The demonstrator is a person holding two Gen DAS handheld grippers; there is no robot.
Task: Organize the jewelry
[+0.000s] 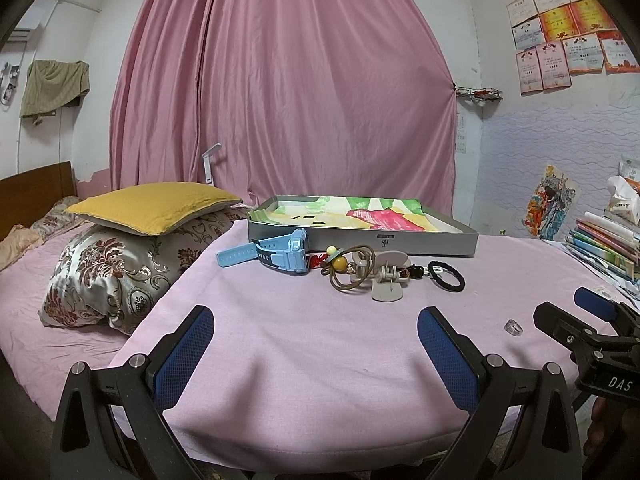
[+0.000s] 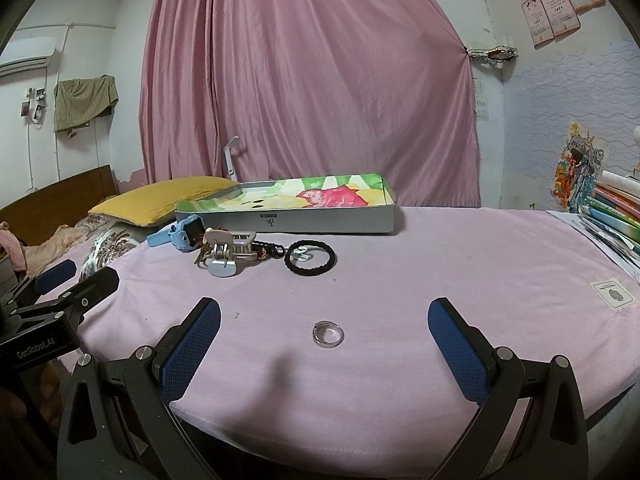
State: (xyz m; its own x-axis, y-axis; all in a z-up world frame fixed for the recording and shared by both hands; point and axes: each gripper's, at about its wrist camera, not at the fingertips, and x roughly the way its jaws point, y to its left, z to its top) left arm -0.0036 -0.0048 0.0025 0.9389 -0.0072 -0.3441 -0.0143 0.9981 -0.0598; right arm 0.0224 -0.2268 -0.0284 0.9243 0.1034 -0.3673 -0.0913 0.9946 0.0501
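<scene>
Left claw [image 1: 316, 352]: seen nearest the left camera, spread wide with nothing between its blue pads; it is held over the bare near part of the pink cloth [image 1: 320, 340].
Right claw [image 2: 324, 344]: likewise spread wide and empty, held low over the table's near edge.
Ring [image 2: 328, 334]: a clear ring is seen lying flat on the cloth, between the right claw's fingers but touched by neither.
Watch [image 1: 276, 255]: a light blue watch is laid at the left end of the jewelry cluster, just in front of the box.
Hair clip [image 1: 386, 276]: a pale clip is found mid-cluster, tangled with a brown cord and beads [image 1: 340, 265].
Hair tie [image 1: 446, 276]: a black loop is laid at the cluster's right end.
Box [image 1: 400, 242]: a shallow grey box with a coloured drawing inside is set behind the cluster, near the pink curtain [image 1: 300, 80].
Pillows [image 1: 152, 208]: a yellow one is stacked on a patterned one, left of the table.
</scene>
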